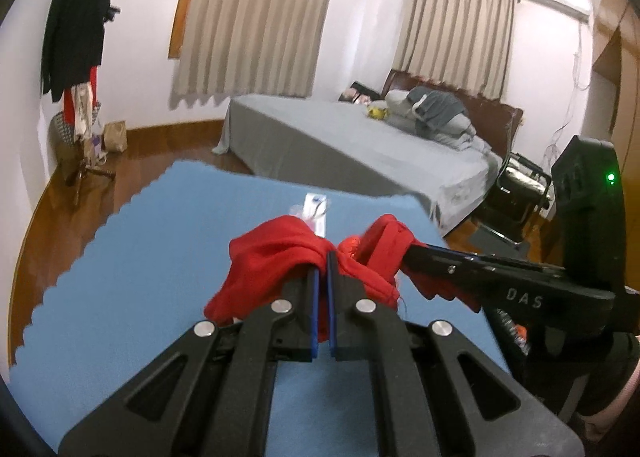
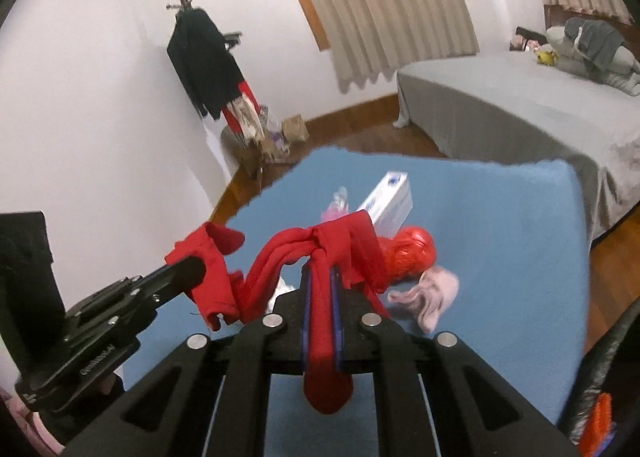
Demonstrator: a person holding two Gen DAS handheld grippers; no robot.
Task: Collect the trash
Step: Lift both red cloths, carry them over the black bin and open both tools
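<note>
Left hand-held gripper (image 1: 323, 257) clamps red cloth (image 1: 276, 253) | right hand-held gripper (image 2: 320, 269) likewise | fingertips cloth-covered

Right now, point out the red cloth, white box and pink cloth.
red cloth (image 2: 320, 321), right wrist view, strip between the pads
white box (image 2: 394, 193), right wrist view, its top face
pink cloth (image 2: 434, 291), right wrist view, its crumpled middle

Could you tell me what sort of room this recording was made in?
Most likely a bedroom in a home: a bed with grey bedding and a wooden headboard, curtained windows, and a coat stand hung with clothes in the corner.
</note>
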